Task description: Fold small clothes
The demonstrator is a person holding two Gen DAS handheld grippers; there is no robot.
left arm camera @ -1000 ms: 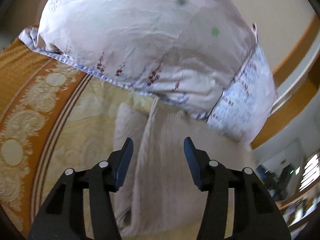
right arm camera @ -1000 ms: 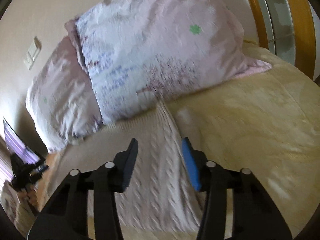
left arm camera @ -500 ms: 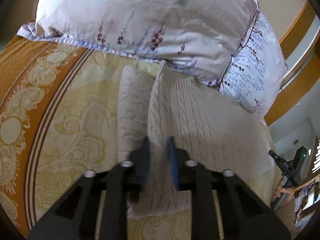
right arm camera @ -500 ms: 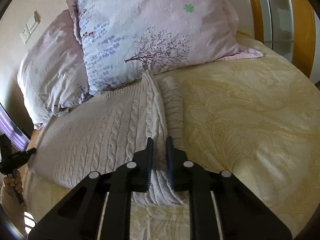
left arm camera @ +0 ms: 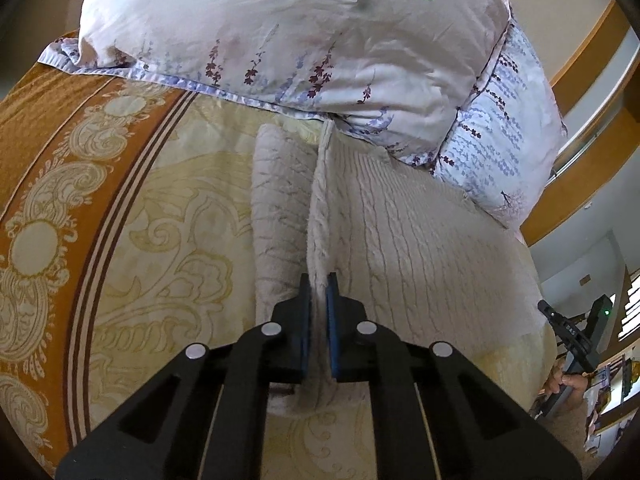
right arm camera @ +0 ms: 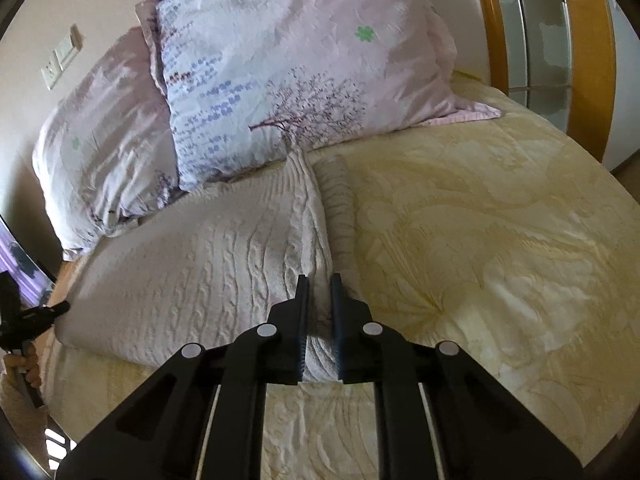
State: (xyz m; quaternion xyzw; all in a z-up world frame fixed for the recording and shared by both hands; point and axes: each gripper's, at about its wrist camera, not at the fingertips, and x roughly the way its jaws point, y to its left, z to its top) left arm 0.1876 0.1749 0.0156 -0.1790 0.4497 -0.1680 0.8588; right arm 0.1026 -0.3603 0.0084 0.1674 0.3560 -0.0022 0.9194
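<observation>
Pillows [left arm camera: 304,40] back the bed [right arm camera: 500,240], where the cable-knit sweater [left arm camera: 420,240] lies; left hand-held gripper [left arm camera: 318,284] and right hand-held gripper [right arm camera: 319,284] each pinch its raised edges. Lift evenly, keeping the fold line taut

No text, label or number is legible anywhere.

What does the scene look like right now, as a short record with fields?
garment: cream cable-knit sweater, lying on the bed
surface: yellow patterned bedspread
behind garment: floral pillows
left hand-held gripper: shut on a raised ridge of the sweater
right hand-held gripper: shut on a raised ridge of the sweater
fold state: not yet folded over
</observation>
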